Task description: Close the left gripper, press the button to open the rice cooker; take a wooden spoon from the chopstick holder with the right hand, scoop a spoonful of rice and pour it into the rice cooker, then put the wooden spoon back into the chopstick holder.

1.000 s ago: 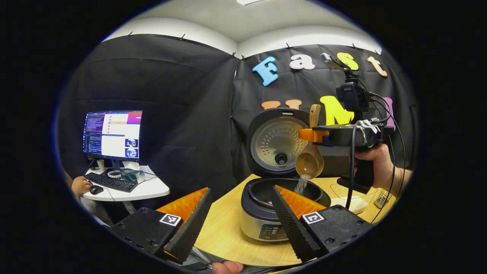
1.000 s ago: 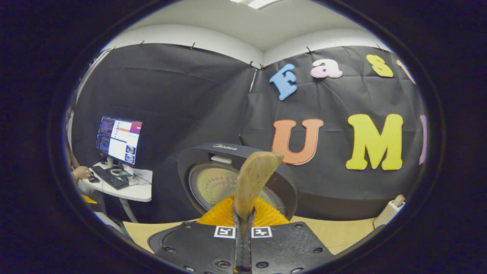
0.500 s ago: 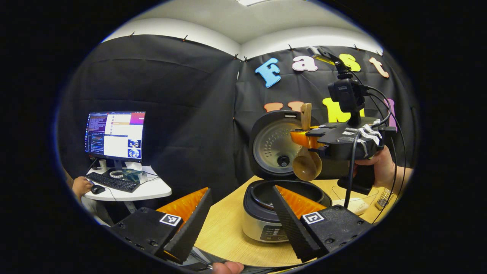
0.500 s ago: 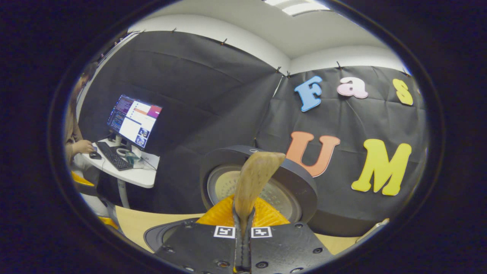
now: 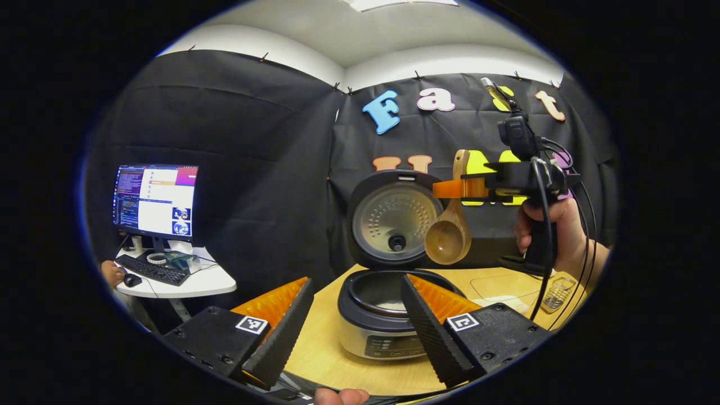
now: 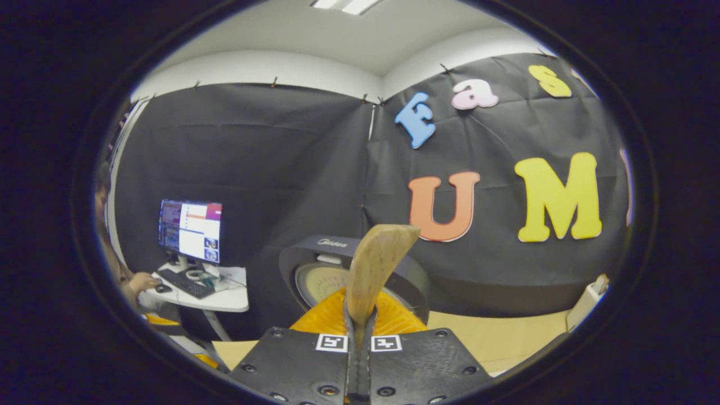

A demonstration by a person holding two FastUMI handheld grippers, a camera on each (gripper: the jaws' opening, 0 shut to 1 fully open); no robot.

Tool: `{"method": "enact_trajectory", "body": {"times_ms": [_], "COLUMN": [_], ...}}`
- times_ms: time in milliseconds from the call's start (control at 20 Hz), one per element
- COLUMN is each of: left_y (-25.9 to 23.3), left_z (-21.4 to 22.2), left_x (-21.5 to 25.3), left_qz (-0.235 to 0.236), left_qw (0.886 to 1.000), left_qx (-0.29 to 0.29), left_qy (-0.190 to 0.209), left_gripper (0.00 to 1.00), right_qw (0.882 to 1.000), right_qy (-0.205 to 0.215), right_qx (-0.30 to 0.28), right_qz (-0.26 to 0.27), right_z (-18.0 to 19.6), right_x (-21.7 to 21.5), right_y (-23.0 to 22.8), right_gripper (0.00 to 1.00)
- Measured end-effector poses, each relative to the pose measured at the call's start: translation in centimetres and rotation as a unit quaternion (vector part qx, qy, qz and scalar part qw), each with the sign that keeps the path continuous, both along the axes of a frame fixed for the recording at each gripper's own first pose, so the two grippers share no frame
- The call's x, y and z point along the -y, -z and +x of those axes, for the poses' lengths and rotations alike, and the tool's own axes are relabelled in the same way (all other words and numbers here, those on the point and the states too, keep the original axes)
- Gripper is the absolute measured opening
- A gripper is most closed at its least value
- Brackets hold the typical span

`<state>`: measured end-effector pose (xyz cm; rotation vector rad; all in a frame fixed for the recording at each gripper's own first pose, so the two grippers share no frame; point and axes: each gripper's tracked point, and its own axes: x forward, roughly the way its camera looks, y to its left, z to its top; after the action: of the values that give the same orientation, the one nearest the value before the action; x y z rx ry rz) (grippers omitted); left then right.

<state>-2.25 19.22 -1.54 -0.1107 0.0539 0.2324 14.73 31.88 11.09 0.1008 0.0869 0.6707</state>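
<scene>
Above the open rice cooker point(image 5: 376, 315), in the left gripper view, the right claw point(image 5: 450, 188) is held level by a hand point(image 5: 554, 230) wrapped around its upright grip, cables trailing down past the wrist. Its fingers are pressed together on the handle of the wooden spoon point(image 5: 448, 239), which hangs below them with the bowl downward and its hollow facing the camera, in front of the raised lid point(image 5: 391, 222). The spoon's bowl appears empty. In the right gripper view the same claw point(image 6: 360, 337) pinches the spoon handle point(image 6: 374, 270), which rises upright between the orange fingers point(image 6: 394, 320); the spoon's bowl is hidden below that claw's body.

The left claw point(image 5: 351, 320) is spread wide and holds nothing; its two fingers frame the cooker from the near side, low over the table point(image 5: 326, 349). The right finger covers part of the cooker's rim. A pale layer lies in the inner pot, too small to identify with certainty. A wire holder point(image 5: 556, 293) stands on the table at the right edge, partly cut off; its contents cannot be made out. A fingertip point(image 5: 340, 396) shows at the bottom edge.

At the far left, a monitor point(image 5: 154, 199) stands on a white desk point(image 5: 185, 284).
</scene>
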Motion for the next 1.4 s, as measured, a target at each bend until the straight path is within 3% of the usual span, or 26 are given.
{"method": "enact_trajectory", "body": {"times_ms": [200,500,750,800,900,1000,1150,1400], "left_y": [-0.2,-1.3,-1.7,-1.6,-1.4,-1.1,-1.0,-0.6], "left_z": [0.5,0.9,1.4,1.5,1.8,2.0,2.1,2.2], "left_x": [3.3,5.9,8.0,8.3,8.7,9.2,9.9,10.4], "left_qz": [0.002,0.025,0.029,0.031,0.030,0.028,0.022,0.012], "left_qw": [0.999,0.997,0.996,0.996,0.996,0.996,0.995,0.994], "left_qx": [-0.001,0.012,0.016,0.016,0.014,0.010,0.007,0.003], "left_qy": [0.043,0.066,0.081,0.081,0.083,0.090,0.096,0.112], "left_gripper": [0.99,0.99,0.99,0.95,0.99,0.95,0.99,0.99], "right_qw": [0.997,0.982,0.958,0.951,0.939,0.929,0.913,0.905], "right_qy": [0.051,0.150,0.264,0.288,0.325,0.354,0.397,0.410], "right_qx": [-0.037,-0.059,-0.051,-0.052,-0.056,-0.053,-0.055,-0.086], "right_qz": [0.046,0.103,0.102,0.099,0.101,0.092,0.070,0.075], "right_z": [0.7,0.3,-0.3,-0.4,-0.4,-0.4,0.0,0.5], "right_x": [7.1,20.8,33.6,35.9,39.8,42.8,46.4,47.2], "right_y": [-1.0,-1.3,0.5,1.2,2.6,4.2,7.6,12.5], "right_gripper": [0.00,0.00,0.01,0.00,0.01,0.00,0.00,0.00]}}
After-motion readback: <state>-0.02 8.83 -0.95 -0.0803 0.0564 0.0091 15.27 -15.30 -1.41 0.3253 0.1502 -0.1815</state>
